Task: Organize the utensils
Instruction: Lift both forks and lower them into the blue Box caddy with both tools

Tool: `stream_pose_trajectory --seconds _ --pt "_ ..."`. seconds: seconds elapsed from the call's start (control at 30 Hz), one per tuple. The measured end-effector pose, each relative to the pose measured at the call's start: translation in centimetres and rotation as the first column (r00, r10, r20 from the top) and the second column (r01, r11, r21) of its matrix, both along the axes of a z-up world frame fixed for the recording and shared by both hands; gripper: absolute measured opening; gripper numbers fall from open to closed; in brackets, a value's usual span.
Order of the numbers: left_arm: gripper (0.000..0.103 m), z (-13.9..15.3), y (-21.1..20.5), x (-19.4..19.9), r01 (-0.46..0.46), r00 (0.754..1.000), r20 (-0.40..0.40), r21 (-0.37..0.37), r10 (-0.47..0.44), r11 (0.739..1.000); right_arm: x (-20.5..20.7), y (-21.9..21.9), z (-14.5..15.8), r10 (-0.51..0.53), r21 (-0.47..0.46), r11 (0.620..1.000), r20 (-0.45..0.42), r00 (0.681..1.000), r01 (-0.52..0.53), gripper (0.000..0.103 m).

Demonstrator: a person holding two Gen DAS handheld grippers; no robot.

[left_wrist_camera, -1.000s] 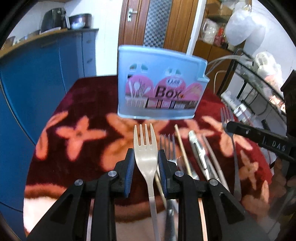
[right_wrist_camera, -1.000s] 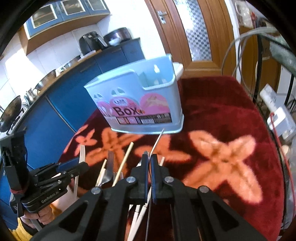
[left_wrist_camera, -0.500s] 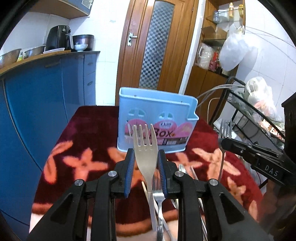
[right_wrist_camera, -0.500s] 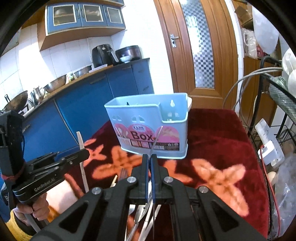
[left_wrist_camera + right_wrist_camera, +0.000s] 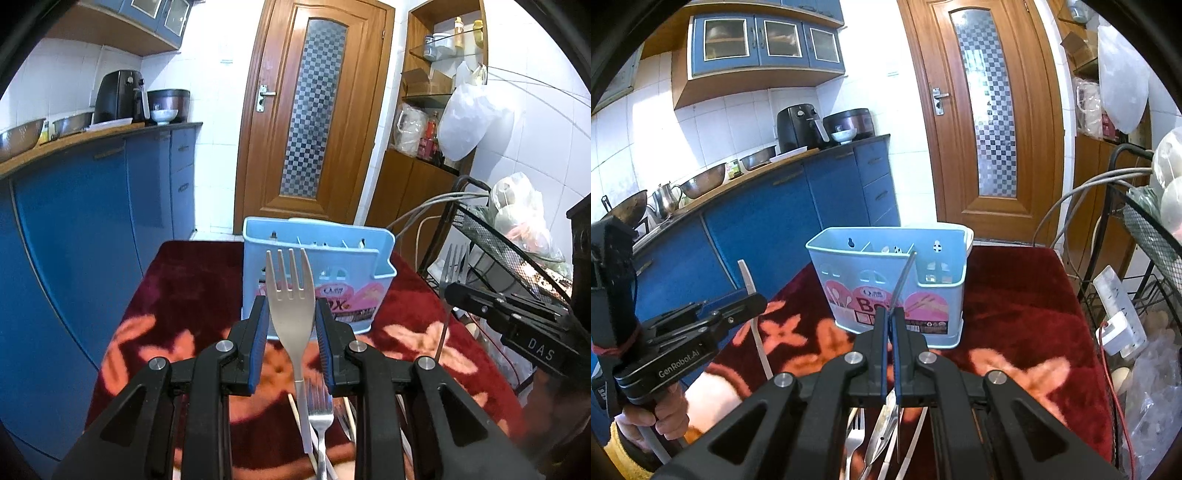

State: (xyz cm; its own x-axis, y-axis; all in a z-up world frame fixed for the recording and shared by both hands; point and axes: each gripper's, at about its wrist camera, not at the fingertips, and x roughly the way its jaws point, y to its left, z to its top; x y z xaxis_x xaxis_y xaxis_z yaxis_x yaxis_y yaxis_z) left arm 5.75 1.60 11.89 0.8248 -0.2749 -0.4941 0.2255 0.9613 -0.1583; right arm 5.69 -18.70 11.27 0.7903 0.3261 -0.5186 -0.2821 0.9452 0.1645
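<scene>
Stainless steel: a broad fork point(image 5: 291, 314) is clamped flat between the blue pads of the left gripper point(image 5: 291, 325), tines up. A second fork point(image 5: 900, 286), seen edge-on, is pinched in the fully closed right gripper point(image 5: 889, 325); its tines show in the left view. Both are held above the red flowered cloth point(image 5: 1015, 306), short of the pale blue utensil box point(image 5: 897, 288), which stands upright near the middle of the table with its divided compartments open at the top. Loose cutlery point(image 5: 879, 439) is left on the cloth below the grippers. The step in hand is judged to be carriage to the box. Each fork is best brought over one compartment, turned handle-down, lowered clear of the dividers, and only then released; the light box could be tipped by a sideways knock.
</scene>
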Motion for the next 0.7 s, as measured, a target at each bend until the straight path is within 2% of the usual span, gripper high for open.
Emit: stream_pose_trajectory --seconds 0.33,0.7 --pt "0.025 3.3 -0.2 1.4 -0.012 0.999 0.052 0.019 0.011 1.000 0.8 0.4 2.0 0.002 -0.021 1.000 0.036 0.999 -0.002 0.003" --pt "0.025 8.8 -0.3 3.8 -0.048 0.991 0.128 0.039 0.043 0.998 1.9 0.4 4.5 0.007 -0.028 1.000 0.078 0.997 -0.004 0.003"
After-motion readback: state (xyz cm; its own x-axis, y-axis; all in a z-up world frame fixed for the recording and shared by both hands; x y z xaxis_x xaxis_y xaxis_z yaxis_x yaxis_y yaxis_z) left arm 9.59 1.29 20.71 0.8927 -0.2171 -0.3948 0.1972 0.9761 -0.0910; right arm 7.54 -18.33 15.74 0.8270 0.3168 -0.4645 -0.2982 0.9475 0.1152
